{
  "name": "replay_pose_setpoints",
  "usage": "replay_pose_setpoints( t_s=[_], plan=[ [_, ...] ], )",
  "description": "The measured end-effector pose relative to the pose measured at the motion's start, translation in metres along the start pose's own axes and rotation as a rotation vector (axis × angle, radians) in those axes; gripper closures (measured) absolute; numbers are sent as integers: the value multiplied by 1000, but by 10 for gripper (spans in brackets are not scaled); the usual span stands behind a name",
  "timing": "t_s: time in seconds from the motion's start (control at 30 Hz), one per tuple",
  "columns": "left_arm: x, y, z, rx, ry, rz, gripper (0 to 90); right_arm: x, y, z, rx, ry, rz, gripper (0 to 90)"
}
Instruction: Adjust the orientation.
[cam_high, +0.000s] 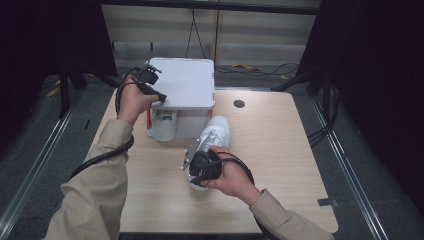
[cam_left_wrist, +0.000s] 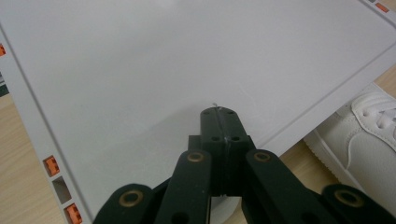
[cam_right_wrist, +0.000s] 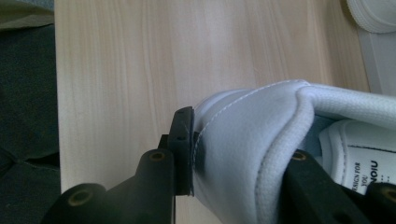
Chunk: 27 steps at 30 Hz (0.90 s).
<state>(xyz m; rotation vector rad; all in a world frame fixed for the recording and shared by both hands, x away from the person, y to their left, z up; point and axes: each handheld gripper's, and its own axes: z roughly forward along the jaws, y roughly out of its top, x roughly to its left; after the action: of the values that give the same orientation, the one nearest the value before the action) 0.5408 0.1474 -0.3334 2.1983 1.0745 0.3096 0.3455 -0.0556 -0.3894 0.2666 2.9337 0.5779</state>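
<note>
High view: a light wood bench (cam_high: 280, 150) stands on grey floor between dark curtains. A white sneaker (cam_high: 214, 136) lies near centre; its heel sits between the right gripper (cam_high: 199, 161) fingers (cam_right_wrist: 183, 140), which clamp it. The left gripper (cam_high: 150, 86) fingers (cam_left_wrist: 219, 126) are pressed together, resting on a grey box lid (cam_high: 185, 82); a second sneaker (cam_high: 164, 125) lies below.

The left gripper (cam_high: 159, 96) reaches far forward, its black jaws pressed together. The right gripper (cam_high: 196, 150) sits nearer, jaws clamped on a white leather sneaker's heel (cam_right_wrist: 252, 140).
</note>
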Motion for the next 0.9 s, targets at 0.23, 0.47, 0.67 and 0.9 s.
replay_pose_setpoints(
  t_s=[0.23, 0.47, 0.67, 0.9],
  plan=[
    [3, 0, 0, -1, -14, -10, 900, 18, 9, -6, -12, 8, -25, 679],
    [3, 0, 0, -3, -24, -5, 900, 22, 29, -2, -21, 38, -72, 678],
    [5, 0, -1, 3, -38, 2, 900, 12, 41, 5, -24, 35, -126, 674],
    [9, -1, -1, 4, -66, 8, 900, -20, 55, 26, 34, 20, -189, 662]
  ],
)
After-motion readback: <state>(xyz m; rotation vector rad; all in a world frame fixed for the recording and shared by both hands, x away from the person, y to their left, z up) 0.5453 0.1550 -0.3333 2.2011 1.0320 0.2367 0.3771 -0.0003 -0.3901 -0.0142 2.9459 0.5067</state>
